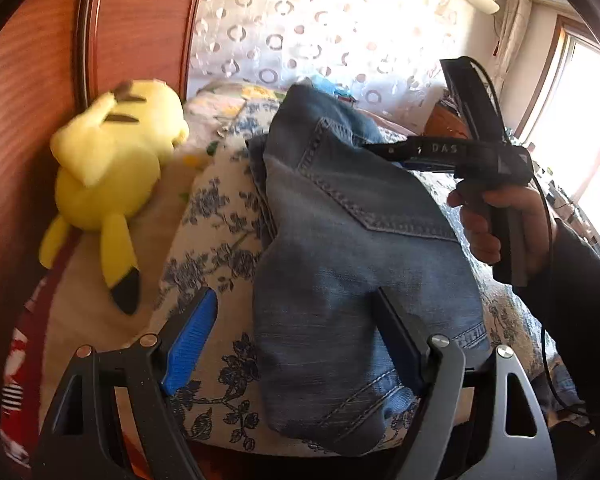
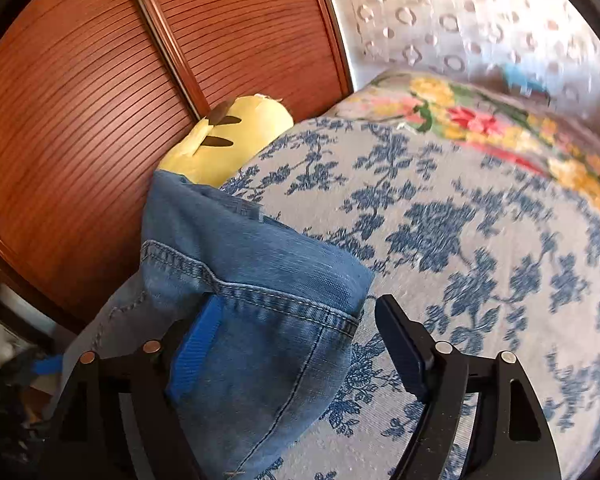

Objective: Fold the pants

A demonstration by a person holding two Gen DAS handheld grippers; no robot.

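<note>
Lying lengthwise away from the spread left gripper [image 1: 296, 336], the jeans [image 1: 340, 240] are straddled nearer the right gripper [image 2: 300, 344] (fingers likewise apart, nothing clamped).

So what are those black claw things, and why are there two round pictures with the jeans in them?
The claws are grabbers, one in each of a person's hands, each with a small camera looking along its two fingers. That gives two round pictures.

The left camera shows the left gripper open over the jeans, which lie folded on a flowery blue bedspread. A yellow plush toy lies beside a wooden wardrobe door. The person's right hand holds the other grabber there.

The right camera shows the right gripper open too, with denim draped over one finger, not pinched.
</note>
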